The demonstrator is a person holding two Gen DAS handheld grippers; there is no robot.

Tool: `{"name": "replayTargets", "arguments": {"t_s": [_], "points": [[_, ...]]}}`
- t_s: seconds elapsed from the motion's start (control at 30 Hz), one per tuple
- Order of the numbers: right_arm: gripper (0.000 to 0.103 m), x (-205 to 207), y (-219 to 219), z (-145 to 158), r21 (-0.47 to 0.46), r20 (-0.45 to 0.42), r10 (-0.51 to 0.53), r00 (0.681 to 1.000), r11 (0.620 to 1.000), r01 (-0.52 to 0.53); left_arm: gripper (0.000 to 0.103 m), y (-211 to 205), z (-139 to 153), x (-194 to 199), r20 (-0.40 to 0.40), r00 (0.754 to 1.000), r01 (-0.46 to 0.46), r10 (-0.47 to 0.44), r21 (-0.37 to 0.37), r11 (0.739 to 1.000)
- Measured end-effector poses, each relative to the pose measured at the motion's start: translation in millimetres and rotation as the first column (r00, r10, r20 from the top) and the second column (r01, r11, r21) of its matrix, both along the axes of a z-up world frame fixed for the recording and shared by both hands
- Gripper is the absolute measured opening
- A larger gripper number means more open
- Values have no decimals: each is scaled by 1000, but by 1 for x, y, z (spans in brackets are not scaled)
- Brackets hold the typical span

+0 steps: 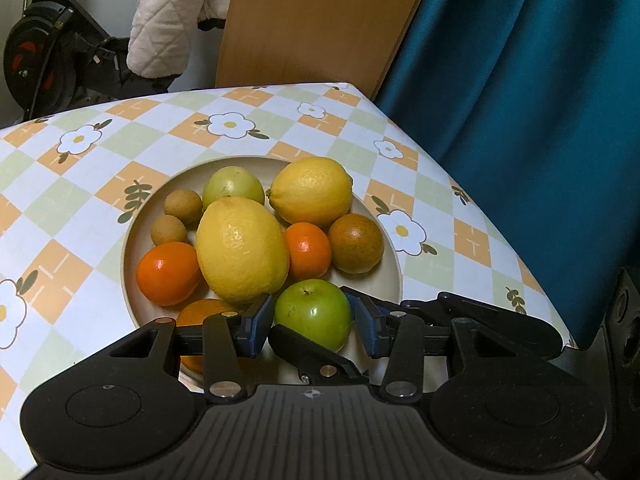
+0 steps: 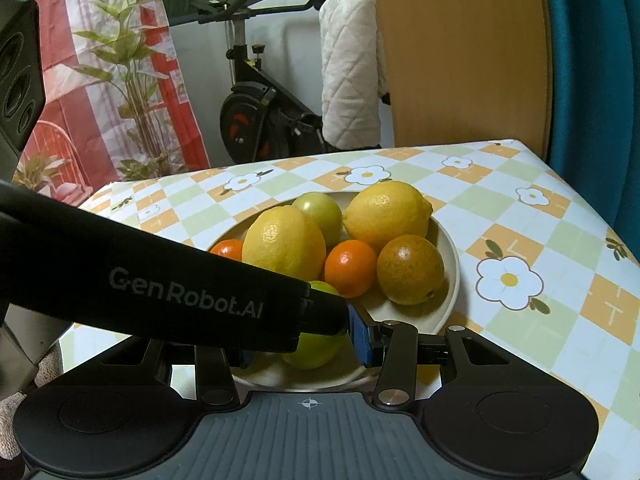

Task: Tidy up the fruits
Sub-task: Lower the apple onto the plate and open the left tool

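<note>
A beige plate (image 1: 394,248) on the checked table (image 1: 440,184) holds the fruit, and the green apple (image 1: 314,312) sits at the plate's near rim, just in front of the big lemon (image 1: 242,250). The left gripper (image 1: 314,326) has its blue-padded fingers (image 1: 256,326) spread either side of the apple, close to its flanks but seemingly not pressing yet. The right gripper (image 2: 304,344) sits behind the same apple (image 2: 316,346); only its right finger (image 2: 362,340) shows, as the left gripper's body covers the other, so I cannot tell how wide it stands. The apple looks firm, smooth and waxy, moderately heavy for its size. It should tolerate a solid squeeze, best taken across its widest middle, since the glossy skin could slip if pinched high.
</note>
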State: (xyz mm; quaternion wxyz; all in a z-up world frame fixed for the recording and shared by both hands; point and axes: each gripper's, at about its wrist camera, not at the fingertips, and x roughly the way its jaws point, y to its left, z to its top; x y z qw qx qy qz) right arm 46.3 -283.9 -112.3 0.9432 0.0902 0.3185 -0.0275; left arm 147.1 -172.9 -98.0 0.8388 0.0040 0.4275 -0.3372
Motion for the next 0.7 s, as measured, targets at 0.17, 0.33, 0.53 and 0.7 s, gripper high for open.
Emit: {"name": "replayTargets", "arguments": {"t_s": [0.17, 0.33, 0.53, 0.7], "points": [[42, 3, 2, 2, -7, -14, -4, 1000, 1000, 4, 47, 8, -1, -1, -18, 1000, -15, 15, -19, 1000], [42, 5, 4, 3, -20, -32, -10, 999, 1000, 10, 47, 17, 4, -3, -16, 999, -33, 32, -36, 999], [42, 5, 8, 6, -38, -50, -17, 999, 999, 15, 48, 32, 9, -7, -9, 998, -60, 59, -56, 997], [42, 3, 13, 12, -58, -45, -23, 999, 998, 21, 49, 43, 17, -12, 16, 996, -82, 83, -63, 995]]}}
